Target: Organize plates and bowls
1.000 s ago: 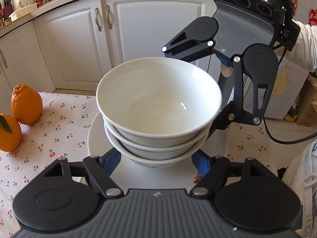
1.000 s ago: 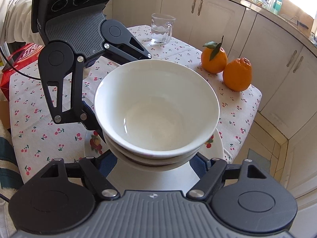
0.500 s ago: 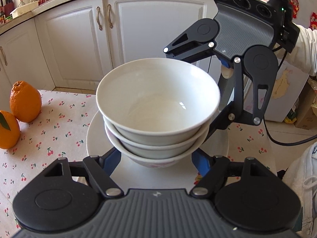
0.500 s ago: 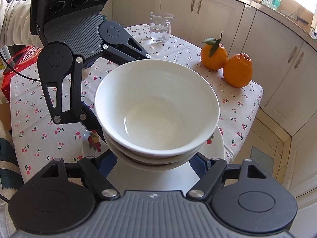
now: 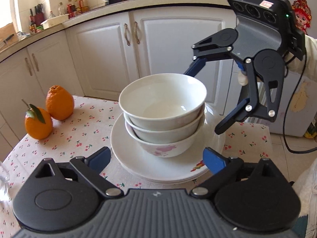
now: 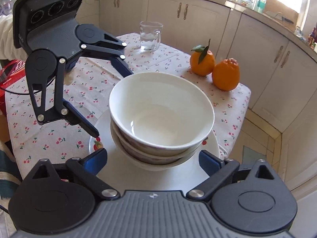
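Observation:
Three white bowls (image 5: 162,107) are nested in a stack on white plates (image 5: 158,168) on the cherry-print tablecloth; the lowest bowl has a pink flower print. The stack also shows in the right wrist view (image 6: 161,111) on the plates (image 6: 184,176). My left gripper (image 5: 156,158) is open, its fingertips either side of the plates' near rim, touching nothing. My right gripper (image 6: 152,159) is open too, on the opposite side of the stack, and shows in the left wrist view (image 5: 204,97). The left gripper shows in the right wrist view (image 6: 111,103).
Two oranges (image 5: 48,111) sit on the table left of the stack, also in the right wrist view (image 6: 215,69). A glass mug (image 6: 150,36) stands at the table's far end. White kitchen cabinets (image 5: 111,53) surround the table. The table edge (image 6: 243,107) is close to the plates.
Both grippers have drawn back and away from the bowl stack, which now stands free on the plates. The fingers no longer flank the bowls closely.

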Demonstrator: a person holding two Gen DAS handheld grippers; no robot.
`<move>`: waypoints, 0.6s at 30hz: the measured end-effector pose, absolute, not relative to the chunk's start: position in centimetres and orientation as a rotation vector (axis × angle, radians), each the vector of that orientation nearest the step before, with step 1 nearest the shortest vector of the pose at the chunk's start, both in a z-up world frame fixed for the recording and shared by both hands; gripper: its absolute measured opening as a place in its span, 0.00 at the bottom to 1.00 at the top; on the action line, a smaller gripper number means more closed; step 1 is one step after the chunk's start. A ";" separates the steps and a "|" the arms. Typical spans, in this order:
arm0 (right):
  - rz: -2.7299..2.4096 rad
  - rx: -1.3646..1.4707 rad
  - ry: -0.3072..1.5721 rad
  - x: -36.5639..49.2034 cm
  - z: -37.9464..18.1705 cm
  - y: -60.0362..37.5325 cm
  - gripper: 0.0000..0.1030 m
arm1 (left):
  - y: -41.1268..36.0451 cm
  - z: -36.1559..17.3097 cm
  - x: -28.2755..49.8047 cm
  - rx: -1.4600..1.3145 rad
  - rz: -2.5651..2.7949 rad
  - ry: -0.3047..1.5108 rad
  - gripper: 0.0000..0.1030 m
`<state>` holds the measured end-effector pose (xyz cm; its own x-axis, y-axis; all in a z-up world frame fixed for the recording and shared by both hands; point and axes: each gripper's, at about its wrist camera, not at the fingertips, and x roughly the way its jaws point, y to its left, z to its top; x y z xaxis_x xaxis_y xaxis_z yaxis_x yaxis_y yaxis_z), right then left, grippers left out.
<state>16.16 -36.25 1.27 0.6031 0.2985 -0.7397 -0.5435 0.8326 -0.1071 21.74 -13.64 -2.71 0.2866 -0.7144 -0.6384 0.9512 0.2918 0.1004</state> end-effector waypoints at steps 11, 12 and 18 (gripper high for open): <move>0.174 -0.251 0.762 9.8 2.9 -32.8 1.00 | -8.3 -0.4 14.0 0.292 -0.905 0.359 1.00; 0.134 -0.241 0.764 9.3 2.8 -32.4 1.00 | -8.1 -0.2 13.3 0.261 -0.873 0.360 1.00; -0.114 -0.126 0.780 6.6 1.5 -30.0 1.00 | -7.3 -0.1 9.4 0.166 -0.593 0.402 0.99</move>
